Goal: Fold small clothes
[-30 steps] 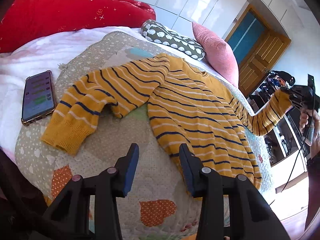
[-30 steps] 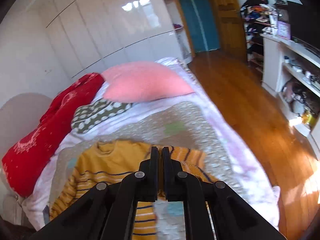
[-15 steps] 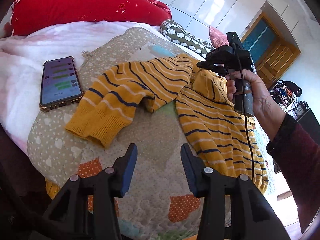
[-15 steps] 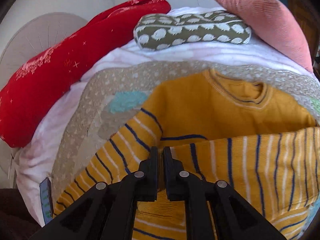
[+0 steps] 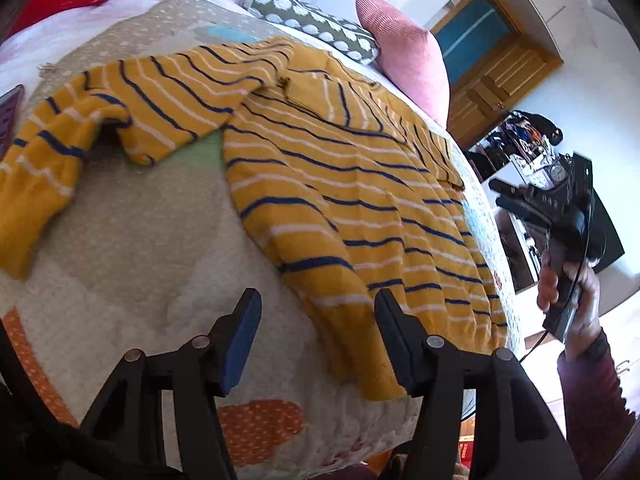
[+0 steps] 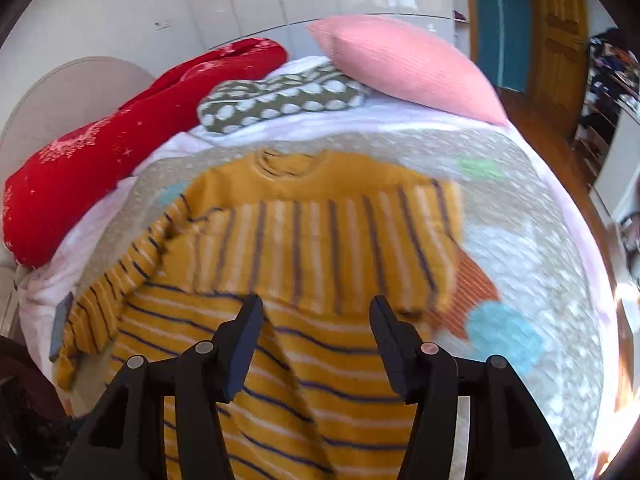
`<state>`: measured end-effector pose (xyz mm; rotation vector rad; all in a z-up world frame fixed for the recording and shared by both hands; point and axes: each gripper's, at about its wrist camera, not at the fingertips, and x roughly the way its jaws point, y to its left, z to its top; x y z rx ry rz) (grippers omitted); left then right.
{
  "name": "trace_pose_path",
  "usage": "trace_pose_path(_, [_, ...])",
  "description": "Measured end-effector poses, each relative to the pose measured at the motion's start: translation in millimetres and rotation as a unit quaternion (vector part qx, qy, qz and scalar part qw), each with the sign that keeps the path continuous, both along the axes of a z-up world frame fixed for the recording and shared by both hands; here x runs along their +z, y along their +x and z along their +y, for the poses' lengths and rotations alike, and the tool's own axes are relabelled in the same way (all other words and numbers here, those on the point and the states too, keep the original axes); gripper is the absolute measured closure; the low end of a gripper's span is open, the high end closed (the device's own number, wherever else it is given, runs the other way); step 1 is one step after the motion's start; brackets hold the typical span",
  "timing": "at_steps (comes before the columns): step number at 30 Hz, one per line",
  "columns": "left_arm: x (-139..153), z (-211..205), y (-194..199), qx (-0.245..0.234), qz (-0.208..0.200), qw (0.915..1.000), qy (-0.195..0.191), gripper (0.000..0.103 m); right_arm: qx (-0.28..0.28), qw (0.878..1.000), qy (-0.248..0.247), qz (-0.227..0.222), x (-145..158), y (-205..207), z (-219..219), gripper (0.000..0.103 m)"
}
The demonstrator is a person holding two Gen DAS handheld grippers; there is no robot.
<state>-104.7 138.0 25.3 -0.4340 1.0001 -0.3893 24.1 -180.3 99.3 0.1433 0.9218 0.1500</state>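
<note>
I have the mustard-yellow knitted sweater with navy and white stripes (image 5: 352,200) lying flat on the beige patchwork quilt (image 5: 132,240) that covers the bed, its neck toward the pillows and its hem at the quilt's near edge. One sleeve (image 6: 332,248) lies folded across the chest; the other sleeve (image 5: 100,120) is spread out toward the quilt's left edge. So I judge the sleeve-folding step half done.

My left gripper (image 5: 316,336) hovers over the near edge of the quilt beside the hem, fingers wide apart and gripping nothing. My right gripper (image 6: 316,340) hangs above the sweater's body, also spread wide and empty.

The next move, as I read it, falls to the left side: reach to the outspread cuff, pinch it, and carry it over the chest onto the folded sleeve, keeping the knit from bunching at the shoulder.

The left wrist view alone shows the loose sleeve in full, a phone (image 5: 10,116) at the quilt's left edge, and the right gripper held off the bed's right edge in a hand (image 5: 568,292). The right wrist view, somewhat blurred, alone shows the collar (image 6: 292,164), the folded sleeve head-on, and the whole red blanket (image 6: 120,140), spotted cushion (image 6: 280,100) and pink pillow (image 6: 404,68) along the head of the bed.
</note>
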Motion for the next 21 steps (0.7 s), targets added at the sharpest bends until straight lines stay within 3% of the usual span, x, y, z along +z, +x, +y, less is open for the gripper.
trace_pose_path(4, [-7,-33,12,-0.025,0.004,0.9996,0.01,0.034,-0.053,0.996,0.057,0.035,-44,-70,-63,0.039])
trace_pose_path(7, [-10,-50,19,-0.026,0.004,0.9988,0.041,0.038,-0.051,0.991,0.111,0.059,-76,-103,-71,0.039])
trace_pose_path(8, [-10,-55,20,-0.022,0.007,0.9981,0.058,0.063,-0.047,0.99,0.124,0.055,-81,-112,-68,0.039])
trace_pose_path(9, [-11,-59,23,-0.021,0.018,0.9967,0.077,0.078,-0.046,0.989,0.132,0.04,-83,-122,-62,0.039])
trace_pose_path(11, [-10,-60,24,-0.018,0.026,0.9973,0.066,0.086,-0.034,0.986,0.163,0.029,-84,-134,-51,0.039])
trace_pose_path(12, [-6,-60,23,-0.014,0.027,0.9969,0.072,0.087,-0.019,0.982,0.183,0.035,-86,-137,-41,0.055])
trace_pose_path(13, [-2,-62,19,-0.009,0.022,0.9963,0.082,0.088,0.003,0.979,0.198,0.051,-89,-138,-32,0.094])
trace_pose_path(14, [4,-64,14,-0.006,0.017,0.9957,0.091,0.089,0.018,0.976,0.204,0.067,-92,-137,-25,0.093])
trace_pose_path(17, [19,-69,-4,-0.001,0.002,0.9935,0.114,0.09,0.017,0.978,0.201,0.046,-82,-142,-29,0.094])
trace_pose_path(21, [27,-74,-36,-0.005,-0.002,0.9939,0.11,0.092,0.015,0.977,0.209,0.03,-68,-157,-52,0.094])
